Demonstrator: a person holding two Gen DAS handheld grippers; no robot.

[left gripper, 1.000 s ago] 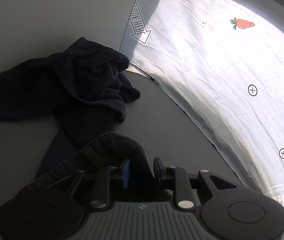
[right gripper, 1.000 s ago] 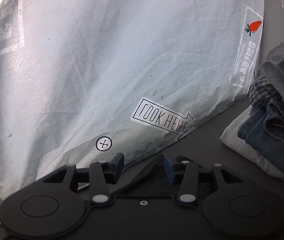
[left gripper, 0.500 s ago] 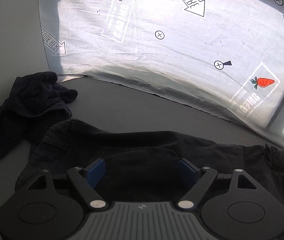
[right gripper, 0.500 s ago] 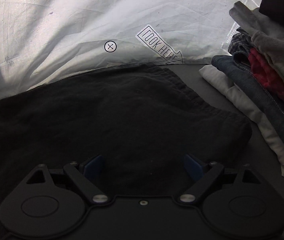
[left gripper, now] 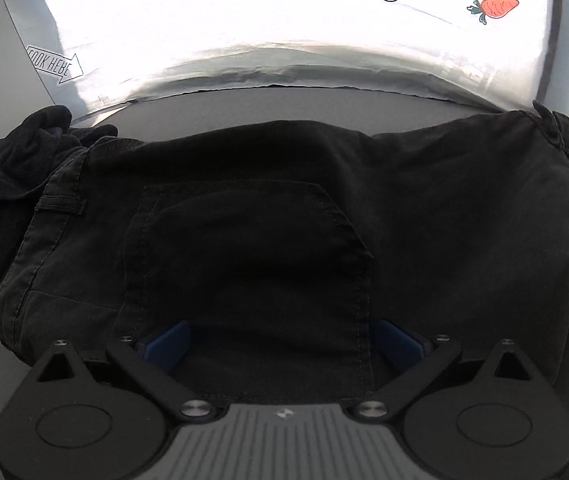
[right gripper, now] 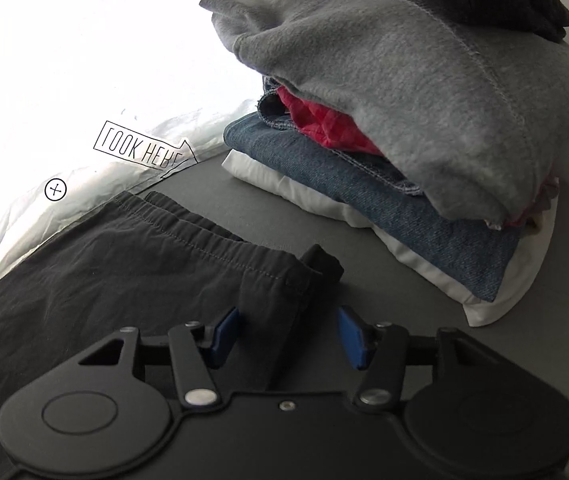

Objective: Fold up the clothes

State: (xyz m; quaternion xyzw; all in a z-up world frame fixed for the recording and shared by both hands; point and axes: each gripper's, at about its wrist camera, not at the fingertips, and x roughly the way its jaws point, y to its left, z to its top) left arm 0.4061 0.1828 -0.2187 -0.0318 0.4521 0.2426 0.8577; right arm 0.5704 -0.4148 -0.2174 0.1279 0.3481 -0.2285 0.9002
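Black trousers (left gripper: 424, 208) lie spread flat on the grey table (left gripper: 244, 108), a stitched back pocket (left gripper: 244, 248) facing up. My left gripper (left gripper: 282, 344) hovers low over that pocket. Its jaws are opening wide and the blue pads (left gripper: 164, 344) touch nothing. In the right wrist view the trousers' stitched edge (right gripper: 188, 236) ends in a folded corner (right gripper: 320, 264). My right gripper (right gripper: 289, 338) straddles that corner with its jaws closing. The fabric is between the pads (right gripper: 354, 340), which are not pressing on it.
A stack of folded clothes (right gripper: 424, 92) stands close on the right: grey sweatshirt, red piece, denim (right gripper: 364, 188), white at the bottom. A crumpled dark garment (left gripper: 16, 160) lies at the left. A white printed sheet (left gripper: 284, 20) runs along the table's far side.
Both grippers held bunched black fabric a second ago. The trousers now lie flat. The left jaws have spread wide over the pocket. The right moved toward the stack, opened, then narrowed.
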